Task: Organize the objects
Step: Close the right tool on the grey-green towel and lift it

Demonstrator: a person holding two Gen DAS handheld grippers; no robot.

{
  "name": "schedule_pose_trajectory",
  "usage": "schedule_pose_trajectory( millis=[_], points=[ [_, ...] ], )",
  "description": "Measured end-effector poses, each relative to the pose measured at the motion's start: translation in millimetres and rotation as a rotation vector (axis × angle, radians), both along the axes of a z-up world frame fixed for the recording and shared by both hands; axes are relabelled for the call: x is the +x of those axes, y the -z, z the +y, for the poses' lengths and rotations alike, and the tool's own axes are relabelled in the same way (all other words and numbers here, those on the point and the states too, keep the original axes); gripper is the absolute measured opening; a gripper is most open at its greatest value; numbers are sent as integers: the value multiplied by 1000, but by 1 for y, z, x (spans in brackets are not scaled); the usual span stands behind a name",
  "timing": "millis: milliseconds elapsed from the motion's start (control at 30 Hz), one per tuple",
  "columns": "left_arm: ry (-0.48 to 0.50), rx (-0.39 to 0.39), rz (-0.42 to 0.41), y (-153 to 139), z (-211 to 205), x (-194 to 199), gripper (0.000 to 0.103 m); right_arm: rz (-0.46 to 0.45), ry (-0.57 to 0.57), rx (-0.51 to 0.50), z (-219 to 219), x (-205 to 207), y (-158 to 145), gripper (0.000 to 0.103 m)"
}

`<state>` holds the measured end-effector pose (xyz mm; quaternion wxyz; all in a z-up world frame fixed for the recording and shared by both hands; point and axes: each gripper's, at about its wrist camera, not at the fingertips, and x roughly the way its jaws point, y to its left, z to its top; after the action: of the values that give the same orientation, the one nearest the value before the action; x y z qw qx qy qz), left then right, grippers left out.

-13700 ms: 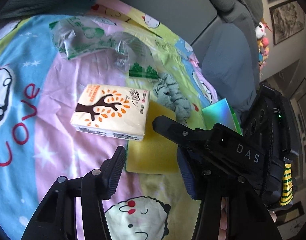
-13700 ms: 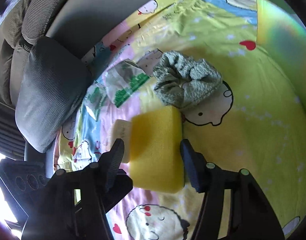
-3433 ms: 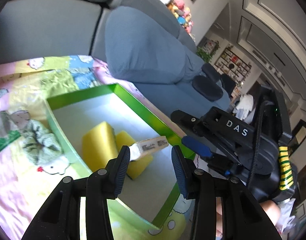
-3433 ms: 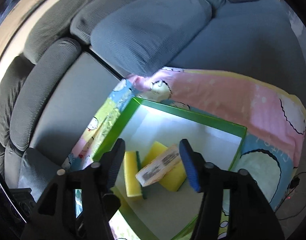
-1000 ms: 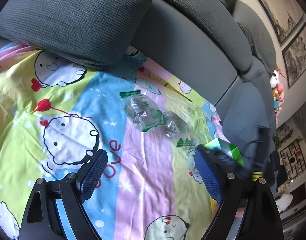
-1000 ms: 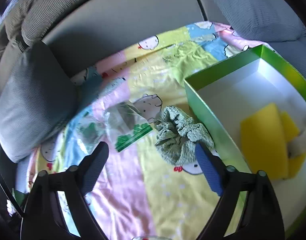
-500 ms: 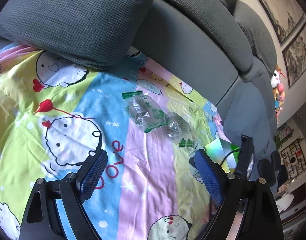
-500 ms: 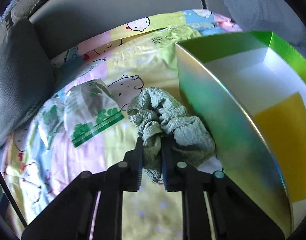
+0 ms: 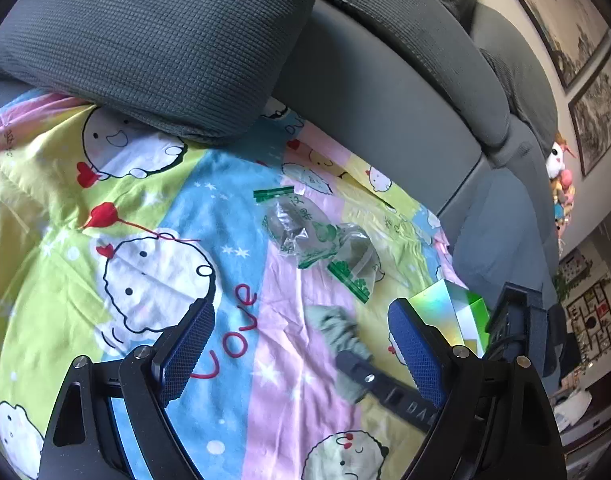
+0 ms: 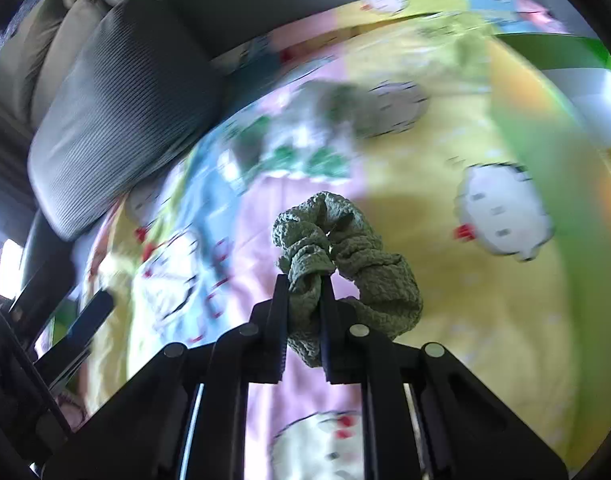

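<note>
Only in the right view: right gripper (image 10: 303,280) pinched tight on the green scrunchie (image 10: 341,248), lifted a little over the blanket (image 10: 445,280), blurry behind. Only in the left view: two crinkly bags (image 9: 317,244) lying sharp and clear near the gray pillow (image 9: 153,40). Green box (image 9: 461,312) off to the right. Left gripper (image 9: 301,344) tipped down, jaws wide, holding nothing.

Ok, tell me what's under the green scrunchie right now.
Under the green scrunchie, clamped in the right gripper, lies the cartoon bedsheet. The patch directly beneath stays hidden.
</note>
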<state>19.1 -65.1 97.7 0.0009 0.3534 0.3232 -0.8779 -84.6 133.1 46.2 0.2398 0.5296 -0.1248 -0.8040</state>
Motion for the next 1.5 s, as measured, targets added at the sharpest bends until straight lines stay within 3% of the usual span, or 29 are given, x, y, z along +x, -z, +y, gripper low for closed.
schedule_pose_trajectory(
  millis=[133, 200, 300, 467, 633, 733, 933, 1267, 1400, 1500],
  points=[
    [8, 33, 19, -1, -2, 1, 88, -8, -40, 39, -14, 5, 3, 17],
    [7, 21, 10, -1, 0, 0, 88, -5, -31, 57, -14, 7, 1, 32],
    [14, 30, 0, 1, 0, -1, 88, -1, -5, -8, -3, 4, -6, 56],
    [47, 30, 8, 0, 4, -1, 88, 84, 90, -15, 19, 5, -24, 63],
    [109, 18, -63, 12, 16, -11, 88, 53, 183, -54, 40, -5, -18, 62],
    [149, -8, -125, 25, 27, -18, 88, 54, 226, 1, 42, -7, -15, 61],
    [187, -41, -218, 45, 40, -26, 82, 41, 215, 15, 41, -10, -12, 54],
    [232, -32, -270, 61, 48, -31, 81, 45, 181, 21, 34, -10, -11, 52],
    [247, -35, -297, 67, 52, -34, 65, 25, 170, 4, 31, -11, -8, 49],
    [255, -51, -308, 72, 54, -35, 64, 9, 161, -7, 28, -12, -5, 49]
  ],
)
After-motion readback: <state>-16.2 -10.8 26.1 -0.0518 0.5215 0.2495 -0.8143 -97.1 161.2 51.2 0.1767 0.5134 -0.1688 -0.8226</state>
